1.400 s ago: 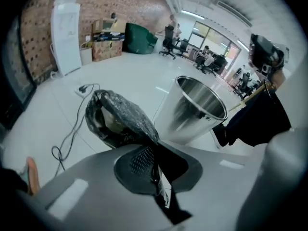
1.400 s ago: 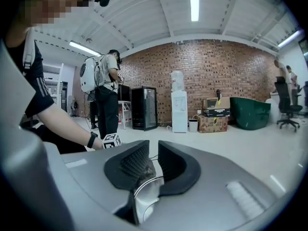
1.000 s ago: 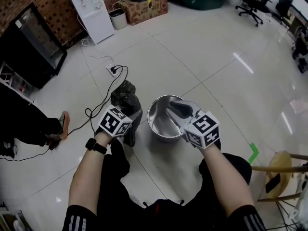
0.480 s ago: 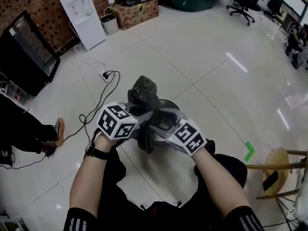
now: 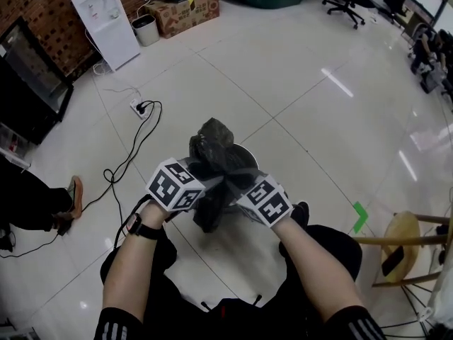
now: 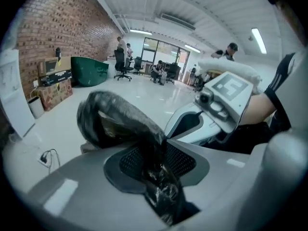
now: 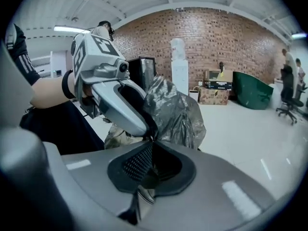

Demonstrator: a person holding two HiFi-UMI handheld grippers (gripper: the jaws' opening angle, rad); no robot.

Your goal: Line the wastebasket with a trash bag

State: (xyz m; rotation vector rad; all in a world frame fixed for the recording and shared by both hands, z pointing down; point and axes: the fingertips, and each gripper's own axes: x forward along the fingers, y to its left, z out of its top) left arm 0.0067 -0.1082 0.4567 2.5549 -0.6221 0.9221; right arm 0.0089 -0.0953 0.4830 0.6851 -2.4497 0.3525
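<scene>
The dark, crumpled trash bag (image 5: 212, 147) hangs just above the metal wastebasket (image 5: 249, 156), which stands on the tiled floor (image 5: 304, 83) right in front of the person's knees, and both grippers hold the bag from opposite sides. The left gripper (image 6: 156, 150) has a thick bunch of the bag pressed between its pads, though its jaws have just been opening a little. The right gripper (image 7: 151, 148) has just been closing and is clamped tight on a thin fold of the bag, right beside the left one's tips. A power strip (image 5: 139, 107) lies on the floor well off to the left.
</scene>
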